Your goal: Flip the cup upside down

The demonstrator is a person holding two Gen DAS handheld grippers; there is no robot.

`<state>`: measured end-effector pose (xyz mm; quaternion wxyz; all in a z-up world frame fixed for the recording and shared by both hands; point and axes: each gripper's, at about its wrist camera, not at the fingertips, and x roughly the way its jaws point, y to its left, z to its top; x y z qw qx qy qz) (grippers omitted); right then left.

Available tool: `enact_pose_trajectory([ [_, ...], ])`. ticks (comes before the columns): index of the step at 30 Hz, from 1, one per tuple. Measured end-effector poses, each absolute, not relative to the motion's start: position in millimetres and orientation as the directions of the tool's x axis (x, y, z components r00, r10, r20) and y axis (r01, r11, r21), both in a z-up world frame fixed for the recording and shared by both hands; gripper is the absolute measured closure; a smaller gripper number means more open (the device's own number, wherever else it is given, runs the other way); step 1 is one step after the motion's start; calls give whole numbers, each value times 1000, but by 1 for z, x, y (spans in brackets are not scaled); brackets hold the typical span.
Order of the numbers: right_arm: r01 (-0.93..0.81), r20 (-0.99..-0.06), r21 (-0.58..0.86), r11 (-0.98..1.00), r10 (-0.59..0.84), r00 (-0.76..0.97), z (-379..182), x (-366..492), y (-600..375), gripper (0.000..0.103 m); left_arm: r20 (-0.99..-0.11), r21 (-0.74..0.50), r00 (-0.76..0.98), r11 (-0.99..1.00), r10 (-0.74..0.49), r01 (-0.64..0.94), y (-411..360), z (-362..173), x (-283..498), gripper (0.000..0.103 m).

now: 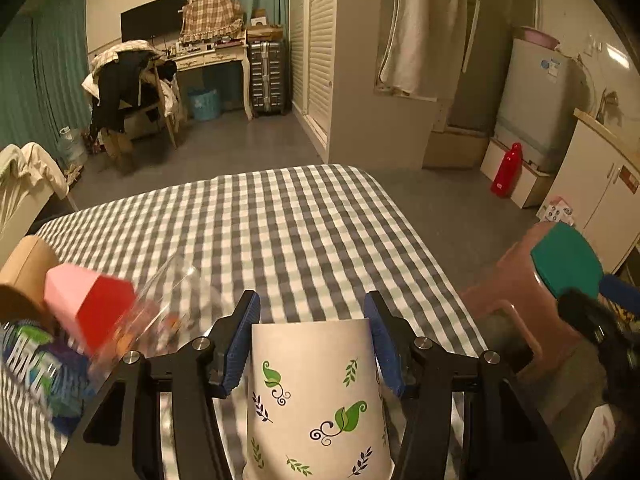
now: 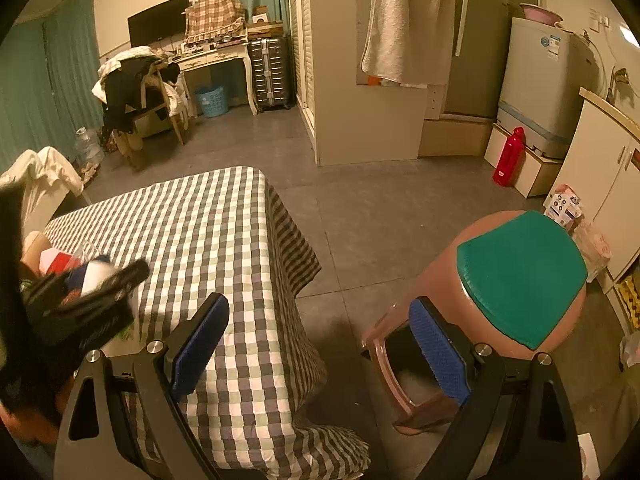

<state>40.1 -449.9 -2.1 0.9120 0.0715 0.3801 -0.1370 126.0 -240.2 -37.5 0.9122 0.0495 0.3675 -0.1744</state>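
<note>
A white paper cup [image 1: 316, 396] with green and blue leaf prints sits between the blue pads of my left gripper [image 1: 312, 320], which is shut on it; its flat end faces forward, over the checked table [image 1: 280, 224]. In the right wrist view my left gripper [image 2: 92, 300] shows blurred at the left, with a bit of the white cup [image 2: 96, 276] behind it. My right gripper [image 2: 320, 344] is open and empty, held off the table's right edge above the floor.
At the table's left stand a brown paper tube [image 1: 24, 272], a pink and red carton [image 1: 88, 304], a clear plastic bag [image 1: 168, 304] and a printed packet [image 1: 36, 368]. A brown stool with a green seat [image 2: 520, 276] stands to the right on the floor.
</note>
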Motion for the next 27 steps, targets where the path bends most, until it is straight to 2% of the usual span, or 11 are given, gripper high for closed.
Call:
enact_pose_trajectory([
  [6,303,-707,26,953,-197,679,1,40,-447,11,-670,-42,677,926,-305,376,-229,-22,102,48],
  [11,300,-705,15,954,-203,680,2,40,-443,11,-623,4,730,931,-283,365,-227,-13,89,48],
  [15,300,-703,16,954,-203,682,3,39,-442,11,-646,5,711,930,-278,368,-228,-25,87,48],
  [27,296,-704,31,955,-189,685,5,40,-446,11,-629,3,725,932,-280,363,-230,-24,90,47],
])
